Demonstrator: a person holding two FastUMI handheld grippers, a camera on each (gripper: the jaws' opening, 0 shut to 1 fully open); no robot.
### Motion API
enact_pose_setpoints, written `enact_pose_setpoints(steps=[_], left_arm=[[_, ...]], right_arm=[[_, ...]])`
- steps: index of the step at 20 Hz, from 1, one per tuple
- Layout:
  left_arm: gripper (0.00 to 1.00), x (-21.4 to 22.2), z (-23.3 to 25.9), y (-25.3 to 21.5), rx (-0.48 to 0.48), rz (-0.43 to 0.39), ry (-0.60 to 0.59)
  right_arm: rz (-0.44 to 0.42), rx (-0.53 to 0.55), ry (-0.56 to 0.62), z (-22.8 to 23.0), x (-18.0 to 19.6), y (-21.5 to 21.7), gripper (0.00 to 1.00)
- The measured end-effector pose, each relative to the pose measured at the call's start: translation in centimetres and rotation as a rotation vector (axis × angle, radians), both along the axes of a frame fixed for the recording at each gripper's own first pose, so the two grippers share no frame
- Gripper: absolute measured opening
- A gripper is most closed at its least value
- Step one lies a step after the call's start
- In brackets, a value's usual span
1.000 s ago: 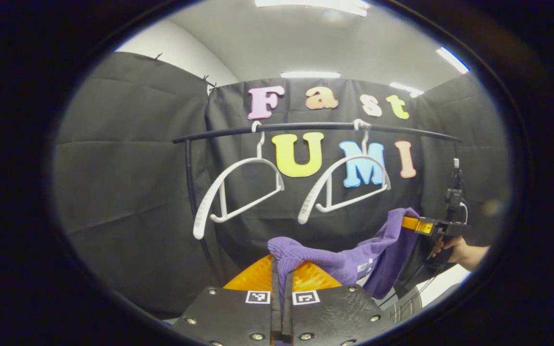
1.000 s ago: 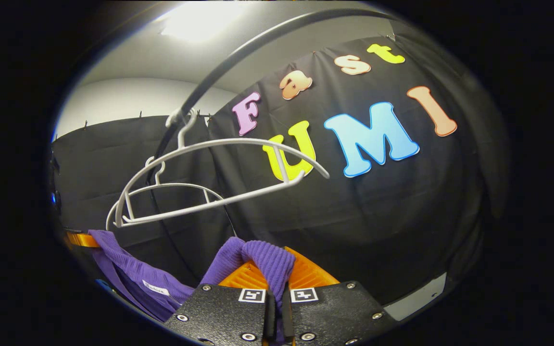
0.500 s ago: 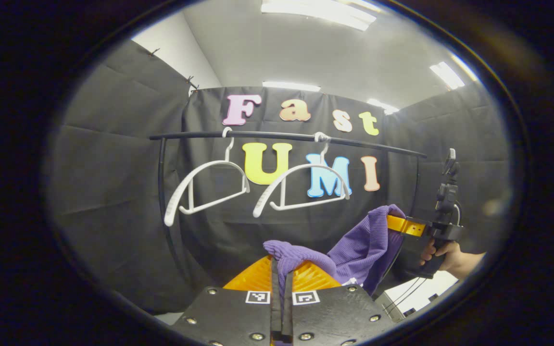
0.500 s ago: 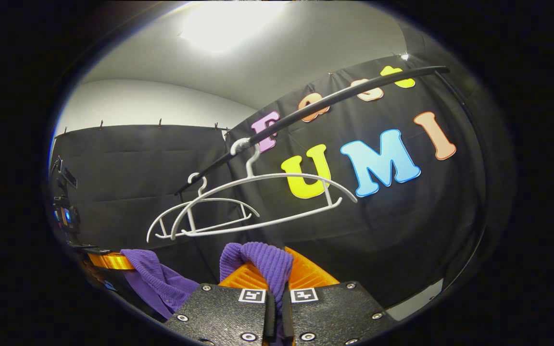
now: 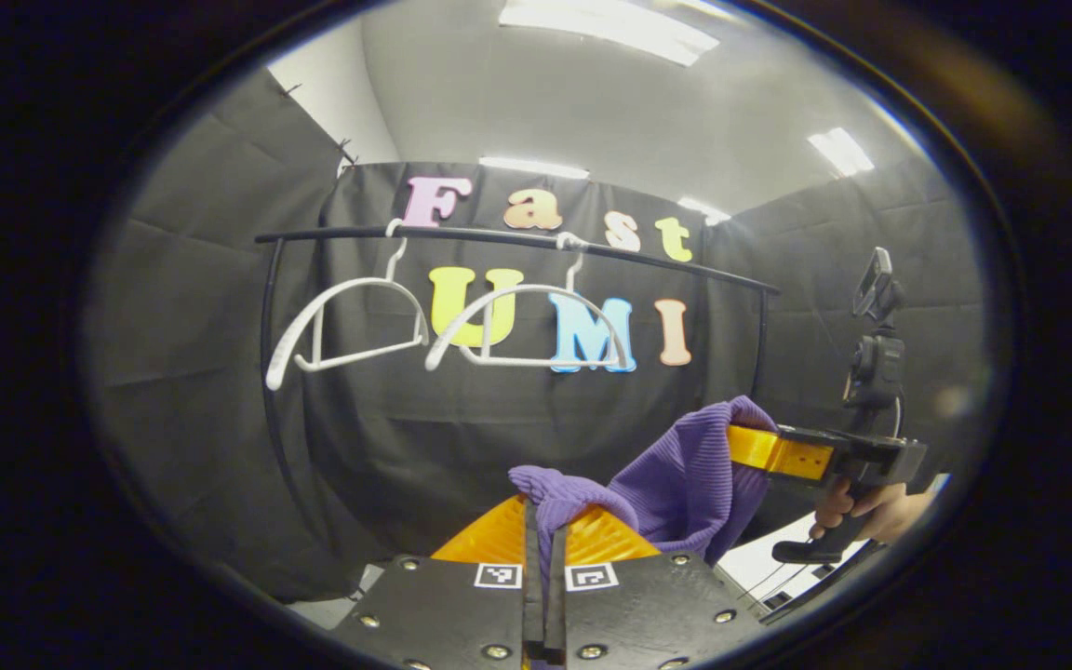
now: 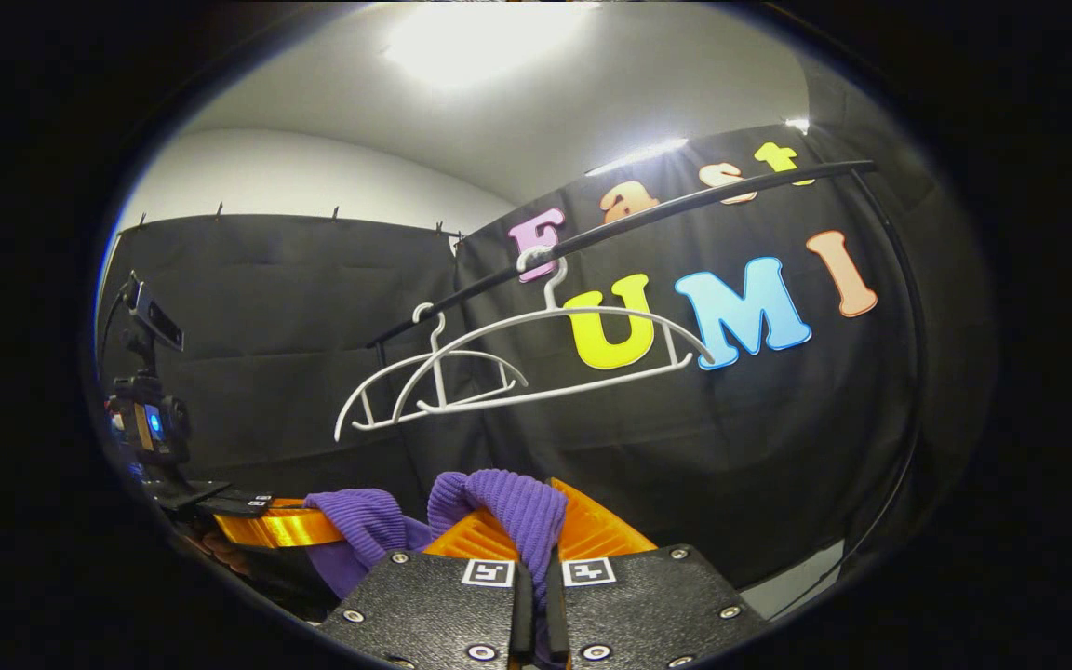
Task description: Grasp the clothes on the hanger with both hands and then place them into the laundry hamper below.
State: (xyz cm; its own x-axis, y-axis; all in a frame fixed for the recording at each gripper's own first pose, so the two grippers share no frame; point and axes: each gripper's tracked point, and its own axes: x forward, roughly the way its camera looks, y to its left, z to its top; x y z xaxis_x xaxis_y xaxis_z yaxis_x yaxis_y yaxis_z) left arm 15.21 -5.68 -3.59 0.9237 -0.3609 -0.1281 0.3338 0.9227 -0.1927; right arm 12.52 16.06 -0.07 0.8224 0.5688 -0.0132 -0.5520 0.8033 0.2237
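A purple knit garment (image 5: 685,475) hangs free of the hangers, stretched between both grippers. My left gripper (image 5: 545,521) is shut on one bunched end of it at the bottom of the left gripper view. The right gripper (image 5: 741,445) shows farther off there, at the right, clamping the other end, with a hand (image 5: 857,516) on its handle. In the right gripper view my right gripper (image 6: 536,526) is shut on a purple fold (image 6: 508,502), and the left gripper (image 6: 313,523) shows low at the left with cloth in it. The hamper is out of sight.
Two bare white hangers (image 5: 345,321) (image 5: 527,326) hang on a black rail (image 5: 499,239) ahead and above the garment. The rail's upright posts (image 5: 268,372) stand at either end. Black cloth walls close the booth on all sides.
Both grippers have pulled back and down from the rail with the garment. The hangers now look smaller and farther away. The two grippers have come closer together, and the cloth between them hangs slacker.
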Motion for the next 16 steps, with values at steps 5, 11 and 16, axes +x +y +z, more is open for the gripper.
enact_pose_setpoints(steps=[5, 11, 16], left_arm=[[0.07, -1.7, -4.5, -2.0, 0.007, -0.02, 0.055], [0.02, -2.6, -12.0, -4.1, 0.033, -0.008, 0.157], [0.02, -3.6, -19.1, -4.6, 0.077, 0.032, 0.278]], right_arm=[[-0.002, -0.11, 0.018, -4.3, -2.7, 0.9, 0.05], [-0.014, -0.169, 0.132, -11.8, -4.8, 0.4, 0.05], [-0.054, -0.232, 0.263, -18.7, -5.2, -0.8, 0.05]])
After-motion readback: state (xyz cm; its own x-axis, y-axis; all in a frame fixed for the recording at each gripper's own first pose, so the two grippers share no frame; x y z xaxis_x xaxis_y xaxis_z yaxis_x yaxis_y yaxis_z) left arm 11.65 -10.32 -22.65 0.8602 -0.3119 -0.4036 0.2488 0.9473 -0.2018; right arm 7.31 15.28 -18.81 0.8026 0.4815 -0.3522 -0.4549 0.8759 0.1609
